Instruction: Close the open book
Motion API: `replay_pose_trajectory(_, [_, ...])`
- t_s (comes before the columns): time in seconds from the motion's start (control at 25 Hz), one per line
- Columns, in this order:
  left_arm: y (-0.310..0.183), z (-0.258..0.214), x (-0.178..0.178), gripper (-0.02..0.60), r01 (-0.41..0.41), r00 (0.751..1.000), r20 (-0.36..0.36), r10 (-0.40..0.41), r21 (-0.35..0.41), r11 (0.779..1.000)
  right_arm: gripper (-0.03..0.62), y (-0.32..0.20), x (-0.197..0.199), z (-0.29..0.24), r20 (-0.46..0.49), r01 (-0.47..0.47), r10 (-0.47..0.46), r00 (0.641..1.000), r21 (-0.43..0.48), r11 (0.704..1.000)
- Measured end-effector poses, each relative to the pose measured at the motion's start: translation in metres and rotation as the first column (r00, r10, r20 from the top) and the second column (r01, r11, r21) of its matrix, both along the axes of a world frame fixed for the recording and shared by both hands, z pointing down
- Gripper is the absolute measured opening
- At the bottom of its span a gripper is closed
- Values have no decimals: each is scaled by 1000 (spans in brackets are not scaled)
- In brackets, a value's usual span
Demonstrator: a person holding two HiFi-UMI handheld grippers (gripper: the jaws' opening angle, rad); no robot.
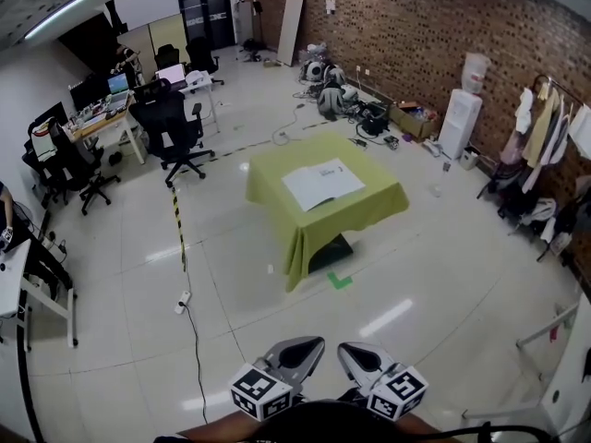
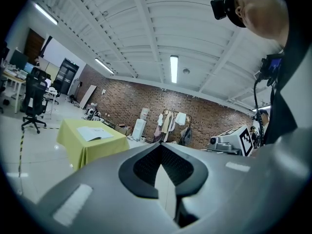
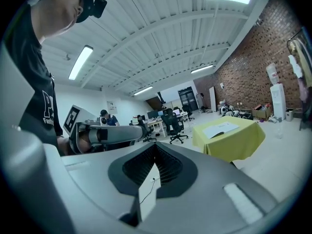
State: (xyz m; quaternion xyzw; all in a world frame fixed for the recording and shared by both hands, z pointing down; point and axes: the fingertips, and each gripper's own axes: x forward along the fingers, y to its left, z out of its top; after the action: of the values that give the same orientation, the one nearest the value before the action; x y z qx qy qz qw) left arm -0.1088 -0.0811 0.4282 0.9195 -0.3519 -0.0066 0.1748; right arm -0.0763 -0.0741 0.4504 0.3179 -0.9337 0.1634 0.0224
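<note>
The open book lies flat, pages up, on the green-draped tabletop in the middle of the room, well apart from both tongs. The left tongs and right tongs hover low, close to the person's body, side by side. Each pair is closed tip to tip with nothing between its jaws.

White book, open, lying flat on green-draped table

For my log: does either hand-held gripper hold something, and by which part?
Nothing is held: the left hand-held gripper and the right hand-held gripper are shut and empty.
</note>
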Motion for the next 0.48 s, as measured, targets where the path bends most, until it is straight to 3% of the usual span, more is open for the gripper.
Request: replay_pose_trajectory(0.48, [-62, -4, 26, 6, 19, 1000, 24, -19, 12, 1000, 8, -65, 30, -3, -2, 21, -21, 1000, 15, 1000])
